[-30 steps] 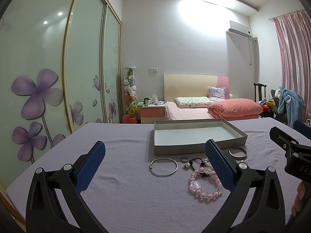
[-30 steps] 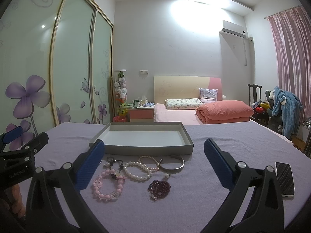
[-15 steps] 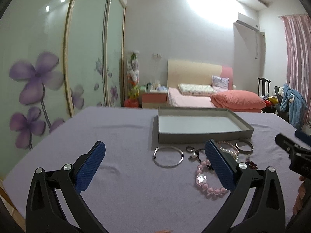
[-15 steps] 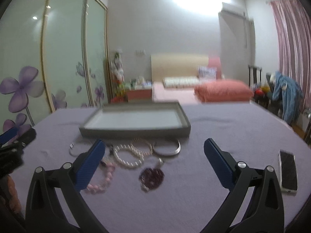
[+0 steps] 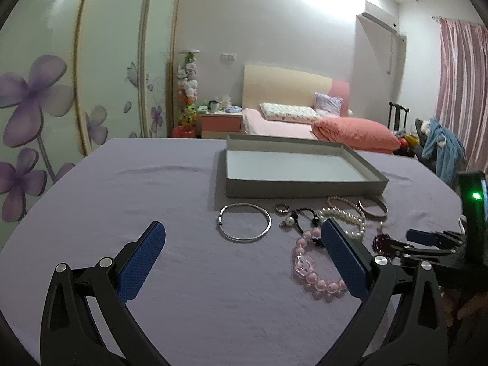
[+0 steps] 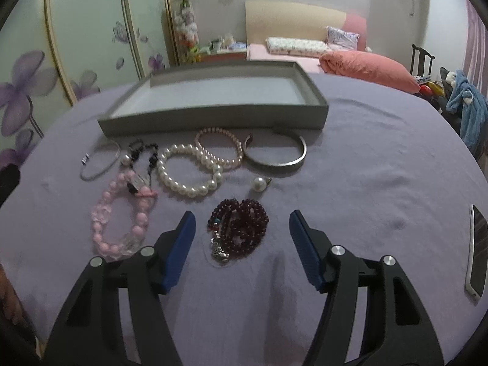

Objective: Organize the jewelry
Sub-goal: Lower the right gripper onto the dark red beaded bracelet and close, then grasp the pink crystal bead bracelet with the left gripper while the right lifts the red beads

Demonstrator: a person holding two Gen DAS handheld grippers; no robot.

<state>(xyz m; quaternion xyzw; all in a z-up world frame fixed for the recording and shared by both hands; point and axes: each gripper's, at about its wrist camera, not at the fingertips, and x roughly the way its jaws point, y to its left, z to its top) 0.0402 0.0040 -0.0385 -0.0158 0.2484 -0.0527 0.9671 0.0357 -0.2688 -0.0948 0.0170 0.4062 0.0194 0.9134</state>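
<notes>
Judging by the empty tray [image 6: 213,116], nothing is sorted yet: every piece lies on the cloth [image 6: 366,183], the right gripper [image 6: 241,228] closing around the untouched dark beads [image 6: 241,225], the left gripper [image 5: 241,244] wide open, empty.

A matt lilac cloth [image 6: 366,158] covers the tabletop, carrying a dull grey cardboard tray [image 6: 213,122], a polished metal cuff bangle [image 6: 276,160], glossy pearl bracelets [image 6: 189,170], a shiny dark red bead bracelet [image 6: 241,225] and translucent pink beads [image 6: 119,225].
</notes>
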